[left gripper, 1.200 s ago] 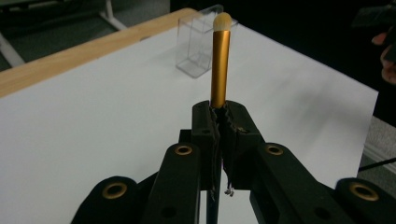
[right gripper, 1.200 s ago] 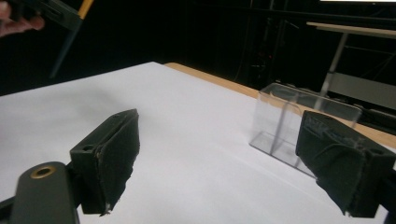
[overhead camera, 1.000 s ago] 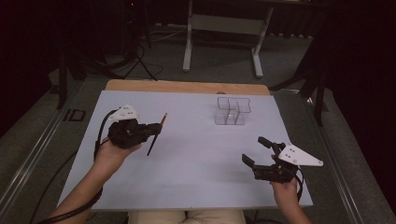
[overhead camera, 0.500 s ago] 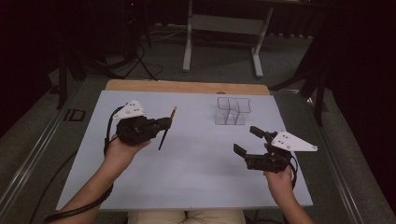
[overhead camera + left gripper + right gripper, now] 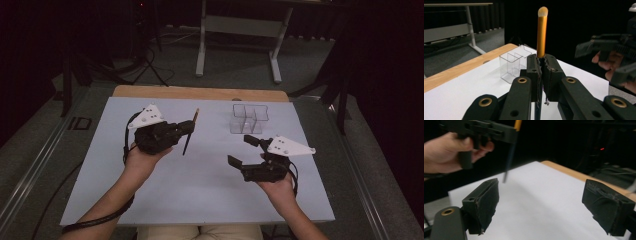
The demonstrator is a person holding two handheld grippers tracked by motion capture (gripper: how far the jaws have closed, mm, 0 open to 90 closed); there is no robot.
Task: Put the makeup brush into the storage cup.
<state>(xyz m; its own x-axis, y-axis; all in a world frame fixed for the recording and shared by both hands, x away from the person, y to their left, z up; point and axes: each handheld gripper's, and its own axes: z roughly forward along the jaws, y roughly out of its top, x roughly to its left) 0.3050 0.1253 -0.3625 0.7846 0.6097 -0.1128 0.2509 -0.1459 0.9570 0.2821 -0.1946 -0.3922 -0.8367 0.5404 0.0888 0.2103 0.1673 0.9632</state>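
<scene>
My left gripper (image 5: pixel 187 127) is shut on a makeup brush (image 5: pixel 190 131) and holds it above the white table, left of centre. In the left gripper view the brush (image 5: pixel 542 32) stands up between the closed jaws (image 5: pixel 541 67), gold ferrule and pale bristle tip on top, dark handle hanging below. My right gripper (image 5: pixel 244 150) hovers right of centre, open, with nothing between its pads (image 5: pixel 485 200). It faces the left gripper (image 5: pixel 481 131), and the brush (image 5: pixel 510 155) hangs beyond its jaws. A clear compartment organiser (image 5: pixel 249 119) stands at the far side of the table.
The white tabletop (image 5: pixel 200 195) has a wooden strip (image 5: pixel 200 93) along its far edge. The organiser (image 5: pixel 512 65) sits just left of the brush in the left gripper view. A grey metal frame (image 5: pixel 240 25) stands on the floor beyond the table. Cables trail from both grippers.
The left hand has carried the brush rightward toward the table's middle. The right gripper has risen and moved left and farther in, toward the left one. Both jaw states are unchanged.
</scene>
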